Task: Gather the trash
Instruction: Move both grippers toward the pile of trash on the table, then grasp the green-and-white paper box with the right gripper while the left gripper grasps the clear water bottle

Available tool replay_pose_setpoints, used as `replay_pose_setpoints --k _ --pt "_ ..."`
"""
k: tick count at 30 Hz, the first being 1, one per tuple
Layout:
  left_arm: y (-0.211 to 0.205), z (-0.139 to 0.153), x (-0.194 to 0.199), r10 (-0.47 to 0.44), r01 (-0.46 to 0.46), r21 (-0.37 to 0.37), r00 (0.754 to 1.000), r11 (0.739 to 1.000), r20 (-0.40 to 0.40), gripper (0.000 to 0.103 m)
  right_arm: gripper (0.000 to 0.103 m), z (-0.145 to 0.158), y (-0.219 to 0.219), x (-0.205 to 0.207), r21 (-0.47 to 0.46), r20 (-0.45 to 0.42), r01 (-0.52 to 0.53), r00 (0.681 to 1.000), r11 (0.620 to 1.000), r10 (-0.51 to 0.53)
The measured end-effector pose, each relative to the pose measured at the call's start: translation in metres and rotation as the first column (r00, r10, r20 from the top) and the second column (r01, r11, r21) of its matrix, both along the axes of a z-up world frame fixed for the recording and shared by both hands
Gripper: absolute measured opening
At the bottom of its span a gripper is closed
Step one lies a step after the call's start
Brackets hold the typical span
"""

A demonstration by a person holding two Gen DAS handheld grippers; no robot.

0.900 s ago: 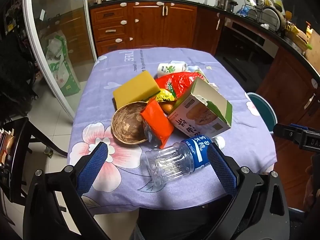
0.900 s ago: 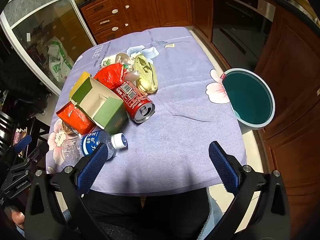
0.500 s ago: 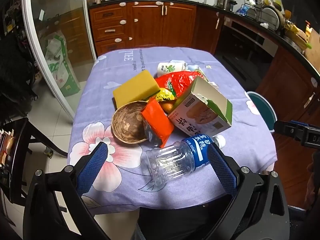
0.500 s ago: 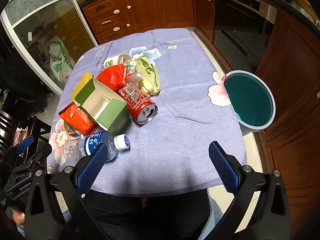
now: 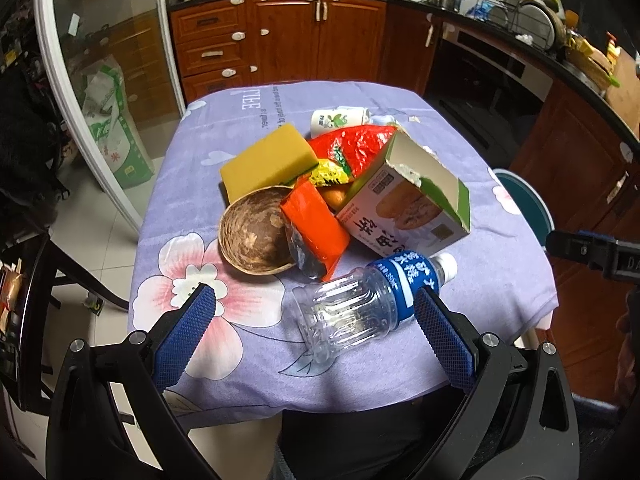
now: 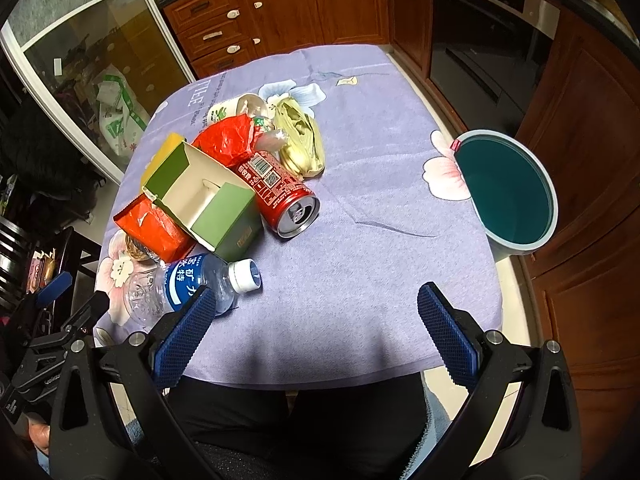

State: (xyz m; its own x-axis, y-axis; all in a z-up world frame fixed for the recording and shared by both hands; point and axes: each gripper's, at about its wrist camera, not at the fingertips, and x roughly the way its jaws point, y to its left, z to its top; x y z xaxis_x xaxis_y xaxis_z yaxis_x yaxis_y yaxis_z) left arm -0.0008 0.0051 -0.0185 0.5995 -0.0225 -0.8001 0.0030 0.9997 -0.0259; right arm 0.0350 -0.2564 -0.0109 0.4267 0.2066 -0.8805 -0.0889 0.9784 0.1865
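A heap of trash lies on the purple flowered tablecloth (image 5: 248, 344). A clear plastic bottle (image 5: 360, 304) with a blue label lies nearest, also in the right wrist view (image 6: 188, 284). Behind it are an open green carton (image 5: 408, 208), an orange packet (image 5: 316, 228), a coconut shell (image 5: 252, 236), a yellow sponge (image 5: 268, 160), a red bag (image 5: 356, 144) and a red can (image 6: 280, 196). A teal bin (image 6: 508, 192) stands beside the table's right edge. My left gripper (image 5: 312, 312) is open, just short of the bottle. My right gripper (image 6: 316, 308) is open above the near table edge.
Wooden kitchen cabinets (image 5: 316, 36) and an oven (image 6: 488, 40) line the back and right. A glass door (image 5: 100, 92) stands at left with a dark chair (image 5: 36, 300) near the table corner. A yellowish wrapper (image 6: 300, 140) and a white cup (image 5: 336, 120) lie at the far side of the heap.
The right gripper's view has drawn slightly back and up, so the trash and bin sit a little lower in frame. The left gripper has hardly moved. Both stay open.
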Motion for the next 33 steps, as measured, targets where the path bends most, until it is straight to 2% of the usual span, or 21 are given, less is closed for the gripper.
replay_pose_setpoints --k 2,7,10,13,15,17,19,25,27,29,31,33 --pt "0.001 -0.008 0.000 -0.022 0.022 0.011 1.000 1.000 -0.016 0.099 0.097 -0.002 0.000 0.001 0.002 -0.007 0.000 1.000 1.000 0.001" --pt "-0.004 -0.032 0.001 -0.111 0.113 0.009 0.987 0.994 -0.119 0.099 0.097 -0.004 0.002 0.006 0.020 -0.015 -0.008 1.000 1.000 0.008" --pt "-0.006 -0.045 0.002 -0.164 0.158 -0.053 0.978 0.986 -0.132 0.099 0.097 -0.004 0.011 0.011 0.048 -0.020 -0.043 0.999 0.998 0.044" --pt "0.001 -0.053 0.009 -0.175 0.168 -0.062 0.975 0.984 -0.137 0.099 0.096 0.002 0.028 0.017 0.071 -0.004 -0.107 0.994 0.992 0.108" --pt "0.012 -0.057 0.014 -0.164 0.156 -0.069 0.977 0.985 -0.139 0.099 0.090 0.006 0.043 0.023 0.089 0.010 -0.151 0.988 0.984 0.151" --pt "0.021 -0.060 0.017 -0.160 0.147 -0.103 0.979 0.984 -0.128 0.099 0.074 0.008 0.060 0.030 0.078 0.021 -0.200 0.980 0.977 0.199" --pt "0.027 -0.062 0.018 -0.165 0.150 -0.130 0.979 0.980 -0.121 0.099 0.067 0.006 0.076 0.037 0.085 0.010 -0.241 0.970 0.967 0.241" --pt "0.039 -0.071 0.024 -0.198 0.176 -0.158 0.971 0.972 -0.137 0.099 0.065 -0.006 0.120 0.058 0.056 -0.003 -0.335 0.942 0.941 0.335" --pt "0.041 -0.073 0.025 -0.207 0.182 -0.168 0.968 0.969 -0.141 0.099 0.059 -0.012 0.131 0.063 0.023 0.000 -0.356 0.934 0.934 0.356" --pt "0.043 -0.075 0.027 -0.216 0.188 -0.182 0.965 0.965 -0.148 0.099 0.041 -0.018 0.136 0.067 0.014 -0.014 -0.369 0.929 0.929 0.369" --pt "0.044 -0.077 0.029 -0.227 0.197 -0.187 0.962 0.962 -0.150 0.099 0.034 -0.029 0.141 0.071 0.020 -0.046 -0.377 0.925 0.926 0.378" --pt "0.042 -0.076 0.031 -0.243 0.214 -0.186 0.959 0.959 -0.147 0.099 0.022 -0.037 0.142 0.075 0.035 -0.075 -0.373 0.924 0.927 0.374"
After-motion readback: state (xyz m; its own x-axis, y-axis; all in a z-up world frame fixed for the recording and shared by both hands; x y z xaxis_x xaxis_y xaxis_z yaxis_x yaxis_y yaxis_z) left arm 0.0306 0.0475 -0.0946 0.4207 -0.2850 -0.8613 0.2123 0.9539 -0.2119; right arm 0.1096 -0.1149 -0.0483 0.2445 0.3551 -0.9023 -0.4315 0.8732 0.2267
